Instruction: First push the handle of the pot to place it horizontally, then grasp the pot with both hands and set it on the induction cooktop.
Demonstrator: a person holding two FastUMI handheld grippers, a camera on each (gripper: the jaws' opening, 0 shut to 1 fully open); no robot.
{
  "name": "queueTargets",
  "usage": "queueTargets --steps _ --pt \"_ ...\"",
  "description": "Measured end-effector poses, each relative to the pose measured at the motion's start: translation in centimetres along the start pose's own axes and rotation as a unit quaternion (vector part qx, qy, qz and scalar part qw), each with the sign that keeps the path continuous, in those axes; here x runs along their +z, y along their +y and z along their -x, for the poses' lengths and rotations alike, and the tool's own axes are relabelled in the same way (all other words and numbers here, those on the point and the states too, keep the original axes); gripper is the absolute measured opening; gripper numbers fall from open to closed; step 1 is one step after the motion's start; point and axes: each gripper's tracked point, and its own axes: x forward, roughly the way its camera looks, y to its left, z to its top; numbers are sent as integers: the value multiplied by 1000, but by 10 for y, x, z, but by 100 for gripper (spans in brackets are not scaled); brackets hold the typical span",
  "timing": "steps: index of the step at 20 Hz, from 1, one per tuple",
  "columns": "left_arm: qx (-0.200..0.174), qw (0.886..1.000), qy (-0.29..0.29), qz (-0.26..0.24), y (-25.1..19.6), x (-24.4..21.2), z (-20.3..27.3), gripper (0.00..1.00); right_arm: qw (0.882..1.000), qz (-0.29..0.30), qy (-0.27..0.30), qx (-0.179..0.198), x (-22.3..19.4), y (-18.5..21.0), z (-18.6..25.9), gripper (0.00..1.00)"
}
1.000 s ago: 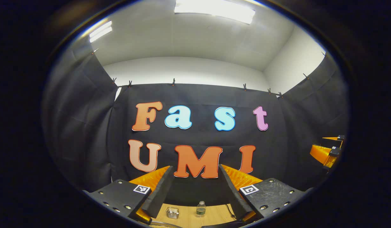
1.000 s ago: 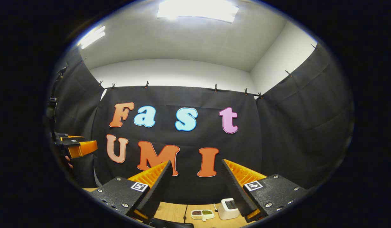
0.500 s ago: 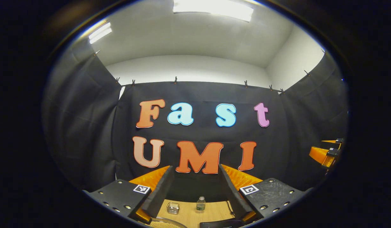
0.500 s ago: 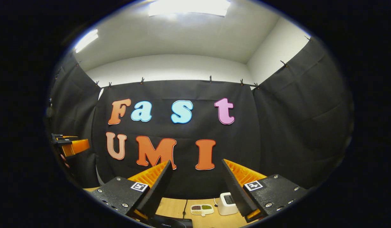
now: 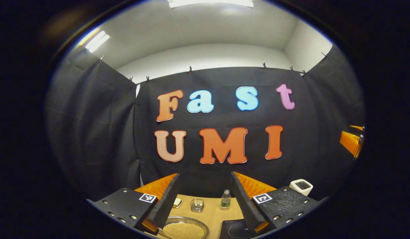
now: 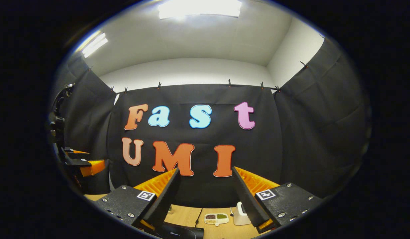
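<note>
Both tongs hang in the air above the near edge of the desk (image 5: 211, 212), the left tongs (image 5: 203, 199) and the right tongs (image 6: 205, 196) each with fingers spread apart and nothing between them. In the left gripper view the pot (image 5: 183, 229), its bowl full of pale grains, sits on the desk just beside the induction cooktop (image 5: 236, 229), on its left. Behind the pot, toward the wall, stand a small glass jar (image 5: 197, 205) and a bottle (image 5: 226, 199), with bare desk between; in the right gripper view a divided dish (image 6: 216, 218) lies beyond the cooktop.

left tool (image 5: 205, 196): fingers spread, empty | right tool (image 6: 205, 196): fingers spread, empty
</note>
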Motion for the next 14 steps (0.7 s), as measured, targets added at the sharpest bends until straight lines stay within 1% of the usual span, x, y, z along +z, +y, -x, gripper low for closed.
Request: queueTargets --steps 1,3,4,5,6,7,8,9,11,13,14 --pt "1 1000 25 -6 -1 -14 0 81 1000 -2 1 6 -2 2 0 94" --pt "-8 997 76 -16 -8 -46 1 61 1000 -5 7 10 -10 0 0 94" --pt "-8 994 102 -23 -9 -64 1 54 1000 -6 10 13 -13 1 -1 95" --pt "-1 992 126 -31 -3 -82 3 41 1000 -9 14 15 -16 1 -2 95" --pt "-7 987 154 -34 -3 -100 4 30 1000 -11 17 16 -19 1 -2 95" --pt "-1 984 175 -40 -3 -114 7 28 1000 -11 19 14 -22 1 -2 95" --pt "-8 979 201 -41 -2 -132 5 16 1000 -10 21 12 -24 1 -5 95" --pt "-15 972 230 -40 -3 -148 14 3 1000 -9 23 11 -27 3 -7 95" --pt "-35 958 280 -39 -5 -186 21 2 999 -5 31 4 -35 4 -10 95" --pt "-61 940 333 -53 -3 -217 32 2 999 -7 44 -7 -46 7 -15 95" --pt "-75 928 359 -62 -1 -233 40 2 999 -9 50 -9 -50 11 -17 95"
